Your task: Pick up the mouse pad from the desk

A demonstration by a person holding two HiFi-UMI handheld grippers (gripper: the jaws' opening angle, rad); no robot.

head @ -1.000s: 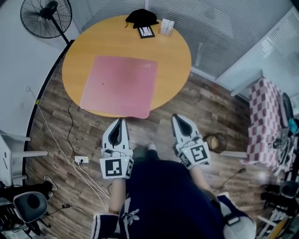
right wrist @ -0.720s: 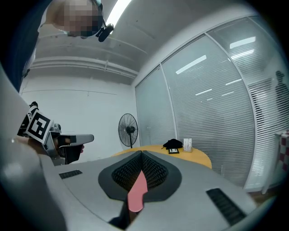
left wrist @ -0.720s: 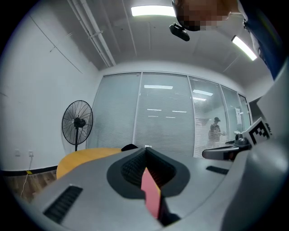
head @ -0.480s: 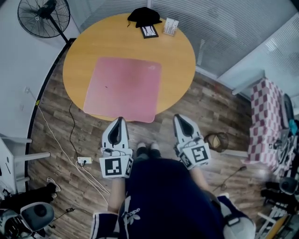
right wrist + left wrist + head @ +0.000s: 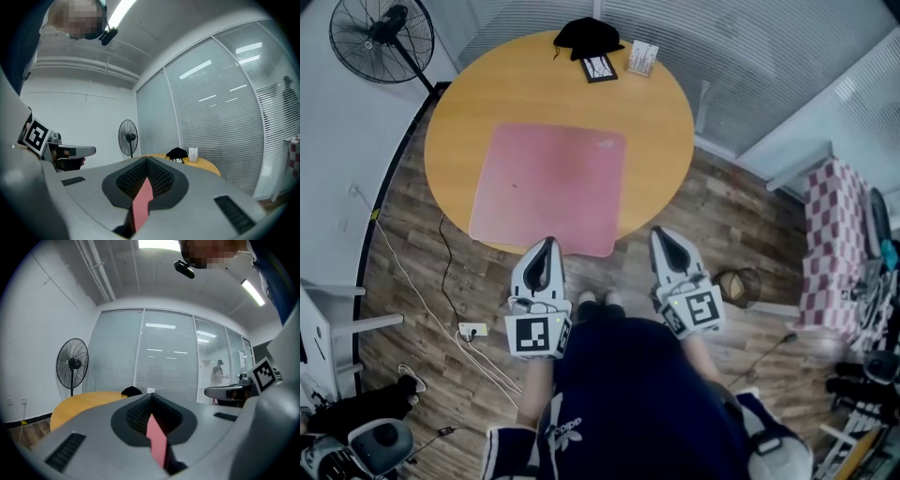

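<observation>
Pink and flat, the mouse pad (image 5: 548, 187) lies on the round yellow bench (image 5: 652, 122), on the half nearer the person, with its near edge reaching the bench's rim. At the far rim sit a black cloth heap (image 5: 589, 36), a small dark-framed card (image 5: 598, 67) just beside it, and a white card stand (image 5: 642, 58) next to that, all well apart from the pad.

Both tools are held side by side over the wooden floor (image 5: 722, 216), in front of the person's dark blue top (image 5: 637, 403), pointing toward the bench. The left tongs (image 5: 547, 242) are pressed together, their tip meeting the pad's near edge in the head view; whether it touches the pad cannot be told. The right tongs (image 5: 661, 232) are also pressed together, their tip just off the rim, to the right of the pad's near corner. In each gripper view a narrow pink strip shows in the dark hollow behind the closed tips; what it is cannot be told.

A black standing fan (image 5: 380, 37) stands beyond the bench on the left. A white power strip (image 5: 473, 330) with cables lies on the floor left of the left tool, and a checked cloth (image 5: 834, 244) covers something at the far right.
</observation>
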